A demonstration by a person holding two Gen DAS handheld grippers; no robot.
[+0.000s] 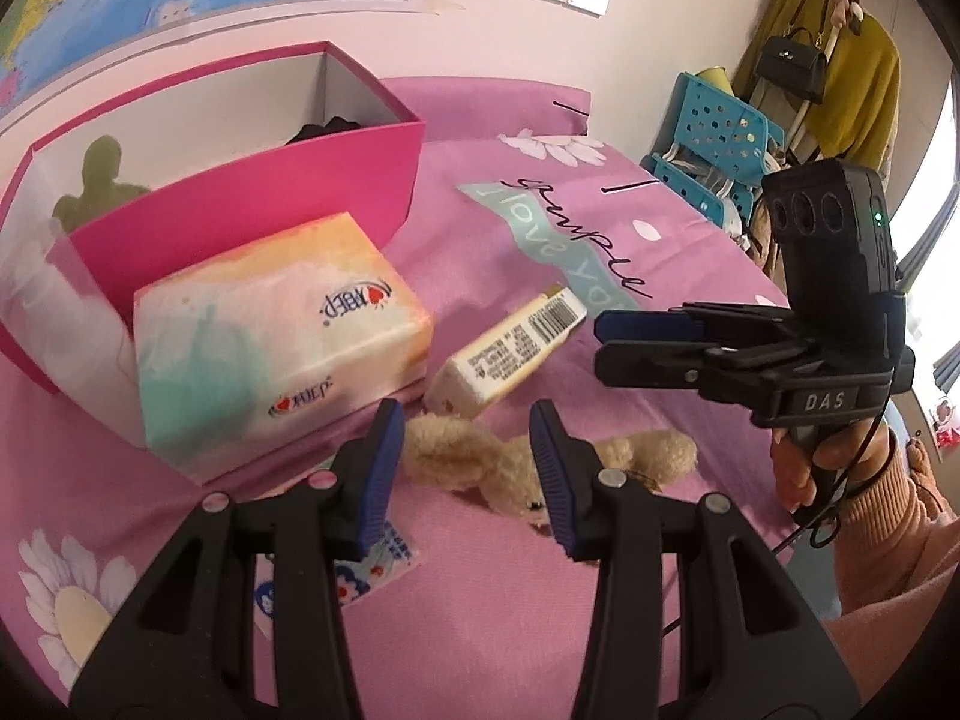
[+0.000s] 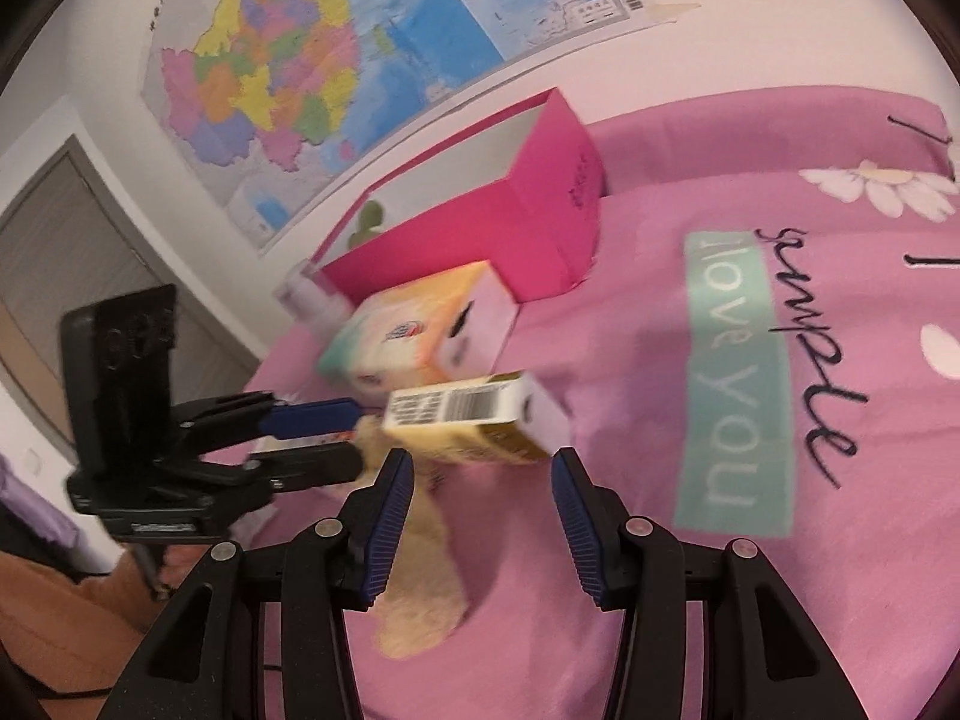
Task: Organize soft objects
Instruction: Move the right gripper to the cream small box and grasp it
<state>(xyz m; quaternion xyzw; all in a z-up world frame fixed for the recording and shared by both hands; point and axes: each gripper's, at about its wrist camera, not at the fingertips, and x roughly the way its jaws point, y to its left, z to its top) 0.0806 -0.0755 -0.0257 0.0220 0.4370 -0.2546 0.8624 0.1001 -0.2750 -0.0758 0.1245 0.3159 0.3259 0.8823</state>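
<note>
A beige plush toy [image 1: 480, 468] lies on the pink bedspread; it also shows in the right wrist view [image 2: 426, 588]. My left gripper [image 1: 462, 474] is open, its fingers either side of the plush and just above it. My right gripper [image 2: 483, 516] is open, over the plush's other end; it shows in the left wrist view [image 1: 606, 342] hovering at right. A pink open box [image 1: 252, 180] stands behind, with a dark soft item [image 1: 327, 126] and a green one inside. A tissue pack [image 1: 270, 330] leans against the box. A small yellow carton [image 1: 510, 348] lies beside the plush.
A small printed packet [image 1: 360, 576] lies under my left fingers. The bedspread [image 1: 600, 600] has daisy prints and lettering. A wall with a map runs behind the box. Blue plastic shelves [image 1: 714, 144] and hanging clothes stand at far right.
</note>
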